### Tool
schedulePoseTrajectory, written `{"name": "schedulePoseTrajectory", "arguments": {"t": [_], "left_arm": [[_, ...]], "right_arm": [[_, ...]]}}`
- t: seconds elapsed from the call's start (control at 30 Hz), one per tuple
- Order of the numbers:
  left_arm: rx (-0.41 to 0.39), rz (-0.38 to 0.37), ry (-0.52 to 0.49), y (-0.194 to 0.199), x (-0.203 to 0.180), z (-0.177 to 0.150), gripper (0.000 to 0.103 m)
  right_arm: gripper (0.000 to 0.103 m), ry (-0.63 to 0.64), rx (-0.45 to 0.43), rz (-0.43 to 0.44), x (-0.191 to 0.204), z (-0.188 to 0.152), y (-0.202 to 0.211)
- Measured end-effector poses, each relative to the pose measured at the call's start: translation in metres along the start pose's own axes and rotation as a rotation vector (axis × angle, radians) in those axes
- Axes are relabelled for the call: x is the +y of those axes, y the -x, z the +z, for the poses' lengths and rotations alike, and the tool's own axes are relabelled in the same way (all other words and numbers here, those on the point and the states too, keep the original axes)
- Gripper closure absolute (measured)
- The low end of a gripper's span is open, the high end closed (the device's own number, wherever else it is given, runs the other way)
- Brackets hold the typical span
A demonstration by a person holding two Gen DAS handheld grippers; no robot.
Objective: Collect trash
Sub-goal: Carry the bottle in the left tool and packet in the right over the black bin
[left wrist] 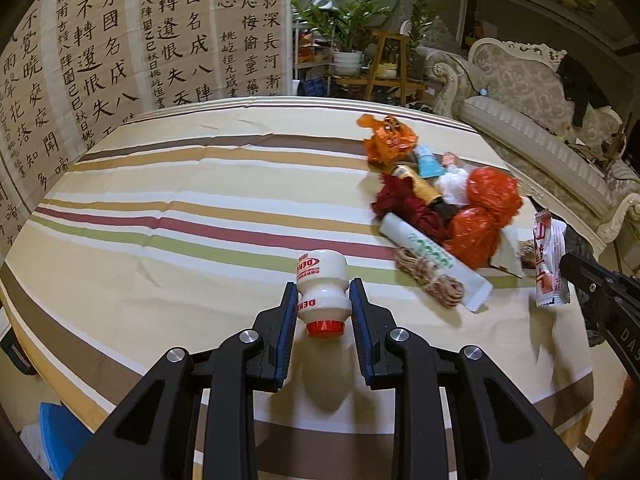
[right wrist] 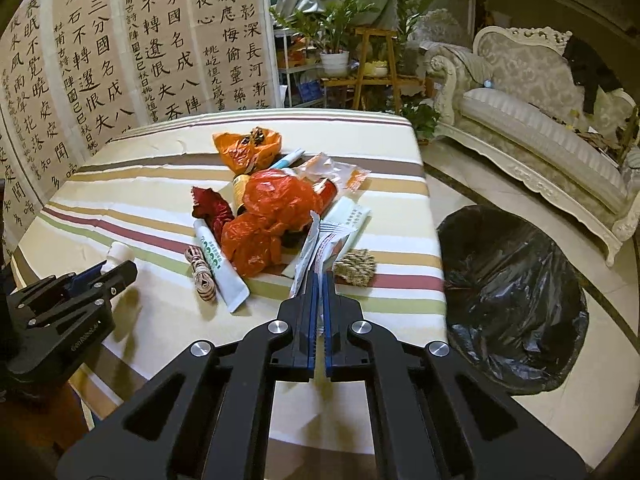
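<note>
My left gripper (left wrist: 323, 292) is shut on a small white bottle (left wrist: 322, 287) with a red cap, held above the striped table (left wrist: 160, 184). It also shows in the right wrist view (right wrist: 108, 270). My right gripper (right wrist: 320, 276) is shut on a white and red snack wrapper (right wrist: 326, 246), which shows in the left wrist view (left wrist: 548, 264) too. A trash pile lies on the table: orange plastic bags (right wrist: 272, 216), a white tube (right wrist: 220, 268), a coil of cord (right wrist: 202, 276), a dark red rag (right wrist: 212, 208) and a straw bundle (right wrist: 356, 268).
A bin lined with a black bag (right wrist: 508, 300) stands on the floor right of the table. Calligraphy screens (right wrist: 120, 48) stand behind the table. A pale sofa (right wrist: 540, 128), plants (right wrist: 336, 28) and a wooden stand (right wrist: 376, 64) are at the back right.
</note>
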State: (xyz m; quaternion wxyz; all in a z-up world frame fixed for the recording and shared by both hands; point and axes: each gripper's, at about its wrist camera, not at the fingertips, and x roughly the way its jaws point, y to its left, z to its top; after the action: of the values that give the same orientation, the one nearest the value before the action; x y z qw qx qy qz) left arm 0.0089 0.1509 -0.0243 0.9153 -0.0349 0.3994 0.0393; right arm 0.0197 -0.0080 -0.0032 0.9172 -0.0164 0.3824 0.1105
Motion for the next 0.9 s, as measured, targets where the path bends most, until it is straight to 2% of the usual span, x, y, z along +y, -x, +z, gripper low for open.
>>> {"name": "schedulePoseTrajectory", "arguments": {"t": [0.43, 0.9], "left_arm": [[-0.04, -0.08, -0.079, 0.011, -0.054, 0.005, 0.076], [-0.066, -0.204, -0.241, 0.003, -0.161, 0.017, 0.076]], "right_arm": [[0.1, -0.068, -0.063, -0.087, -0.055, -0.002, 0.026], [0.1, -0.185, -0.073, -0.204, -0.147, -0.013, 0.029]]}}
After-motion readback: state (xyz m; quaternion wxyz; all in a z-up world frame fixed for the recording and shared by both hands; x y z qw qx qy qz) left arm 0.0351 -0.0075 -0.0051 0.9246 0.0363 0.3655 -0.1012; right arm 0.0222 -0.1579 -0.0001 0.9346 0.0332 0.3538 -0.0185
